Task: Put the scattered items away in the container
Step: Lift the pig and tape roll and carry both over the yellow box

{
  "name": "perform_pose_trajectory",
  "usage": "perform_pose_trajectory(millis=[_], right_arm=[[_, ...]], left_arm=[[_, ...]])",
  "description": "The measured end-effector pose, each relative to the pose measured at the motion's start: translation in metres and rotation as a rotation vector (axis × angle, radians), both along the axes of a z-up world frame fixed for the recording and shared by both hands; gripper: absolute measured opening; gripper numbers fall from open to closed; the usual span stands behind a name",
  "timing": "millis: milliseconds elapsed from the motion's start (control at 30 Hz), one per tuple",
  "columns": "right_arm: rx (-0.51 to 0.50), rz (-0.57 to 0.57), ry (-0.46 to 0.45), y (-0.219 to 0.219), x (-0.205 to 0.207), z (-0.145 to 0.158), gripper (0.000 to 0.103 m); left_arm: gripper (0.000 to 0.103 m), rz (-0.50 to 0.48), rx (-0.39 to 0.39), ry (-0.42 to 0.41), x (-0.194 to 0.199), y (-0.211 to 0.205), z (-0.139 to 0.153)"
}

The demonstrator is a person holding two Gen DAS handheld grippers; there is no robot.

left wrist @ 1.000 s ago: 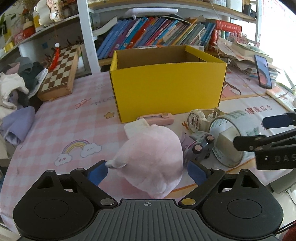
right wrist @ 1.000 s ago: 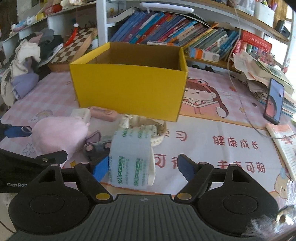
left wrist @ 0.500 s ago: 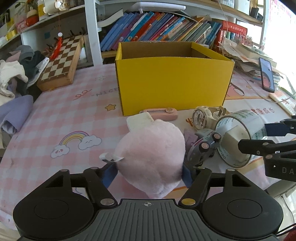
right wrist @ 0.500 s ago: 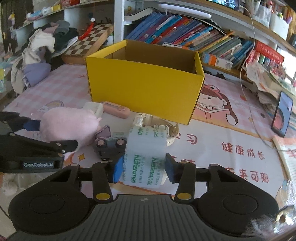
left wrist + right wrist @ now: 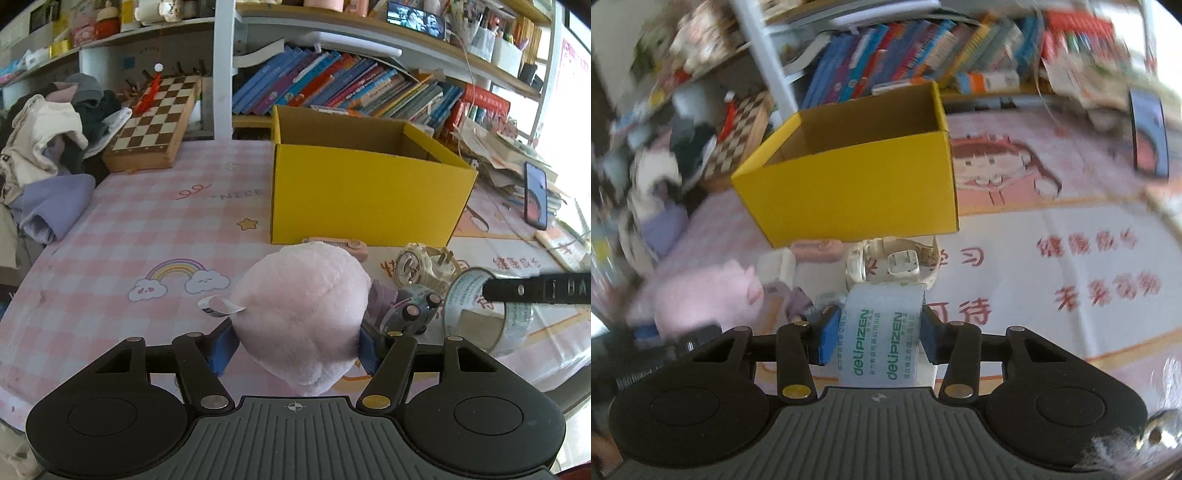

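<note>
Step in hand, judged: carry both held items over the box rim and let go inside. Lift clear of the near wall first; keep the squeeze even, since the plush gives and the tape's smooth face could slip; release low so nothing bounces out.

1. Table: pink check cloth, bears everything.
2. Box: yellow card, open top, upright behind the loose items; what is visible of the inside looks bare.
3. Plush: pink, soft, rounded; raised in front of the box, pressed between the blue pads of the left gripper, whose jaws are closing on it.
4. Tape: clear roll, green print; clamped across its width by the right gripper.
5. Watch: cream, on the table just before the box.
6. Toy car: grey, beside the plush, on the table.
7. Pink case: flat, against the box's foot.
</note>
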State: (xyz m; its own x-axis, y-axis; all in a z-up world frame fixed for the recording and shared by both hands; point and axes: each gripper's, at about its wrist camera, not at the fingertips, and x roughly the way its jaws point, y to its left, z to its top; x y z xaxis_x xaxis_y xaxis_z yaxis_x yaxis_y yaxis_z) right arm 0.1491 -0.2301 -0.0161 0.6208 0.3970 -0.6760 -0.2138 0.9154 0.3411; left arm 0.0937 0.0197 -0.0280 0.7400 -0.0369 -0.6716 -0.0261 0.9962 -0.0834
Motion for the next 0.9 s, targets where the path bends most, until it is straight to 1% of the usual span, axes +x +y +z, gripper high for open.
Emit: perform_pose_trajectory(millis=[133,200,267,367,400,533,733,900], right_arm=[[0.276,-0.129,0.142,-0.034,0.017,-0.012,0.042],[0.392,-0.186,0.206,-0.049,0.021,-0.019,0.042],[0.472,-0.229,0.240,-0.058,0.022,-0.023,0.042],[0.542,-0.252,0.238,-0.062,0.022,-0.022,0.042],[0.553,-0.249,0.230,-0.062,0.022,-0.020,0.042],[0.542,-0.225,0.188,-0.058,0.023,-0.010,0.042],[0.549,-0.193,0.172,-0.053,0.019,-0.004,0.042],[0.506,-0.141,0.131,-0.044,0.012,0.008,0.042]], left_arm=[[0.065,0.001,-0.004,-0.005,-0.004,0.002,0.002],[0.065,0.009,-0.008,-0.008,-0.005,0.004,0.003],[0.065,0.017,-0.013,-0.011,-0.005,0.006,0.004],[0.065,0.025,-0.021,-0.010,-0.006,0.009,0.003],[0.065,0.026,-0.023,-0.008,-0.006,0.009,0.003],[0.065,0.025,-0.022,-0.009,-0.007,0.009,0.003],[0.065,0.036,-0.023,-0.033,-0.011,0.011,0.009],[0.065,0.034,-0.033,-0.057,-0.018,0.012,0.017]])
